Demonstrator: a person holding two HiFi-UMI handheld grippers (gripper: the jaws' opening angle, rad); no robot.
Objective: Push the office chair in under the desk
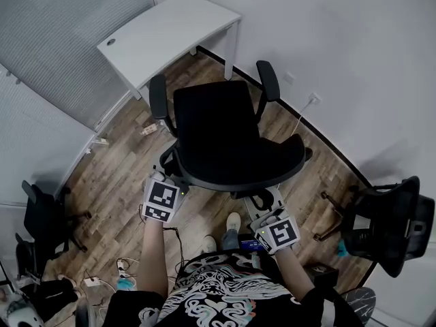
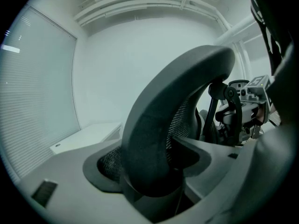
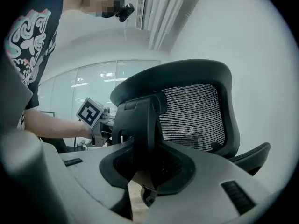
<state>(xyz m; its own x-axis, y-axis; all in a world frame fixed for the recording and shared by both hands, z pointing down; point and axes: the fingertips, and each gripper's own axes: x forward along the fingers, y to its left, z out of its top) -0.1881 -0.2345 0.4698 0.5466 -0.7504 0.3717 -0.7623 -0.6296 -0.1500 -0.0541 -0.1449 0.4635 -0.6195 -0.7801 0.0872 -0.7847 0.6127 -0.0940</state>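
The black office chair (image 1: 225,135) stands on the wood floor, its seat facing the white desk (image 1: 170,33) at the far left corner, a gap of floor between them. I stand behind the backrest. My left gripper (image 1: 172,184) is shut on the backrest's left rim (image 2: 154,125), which runs between its jaws. At the chair's back, lower right, my right gripper (image 1: 262,208) is shut on the black support spine (image 3: 140,125) below the mesh back (image 3: 191,115). The left gripper's marker cube (image 3: 92,115) shows past the spine.
A second black chair (image 1: 392,223) stands at the right by the wall, a third (image 1: 41,223) at the left. Cables and a power strip (image 1: 122,271) lie on the floor near my feet (image 1: 231,220). White walls close in behind the desk.
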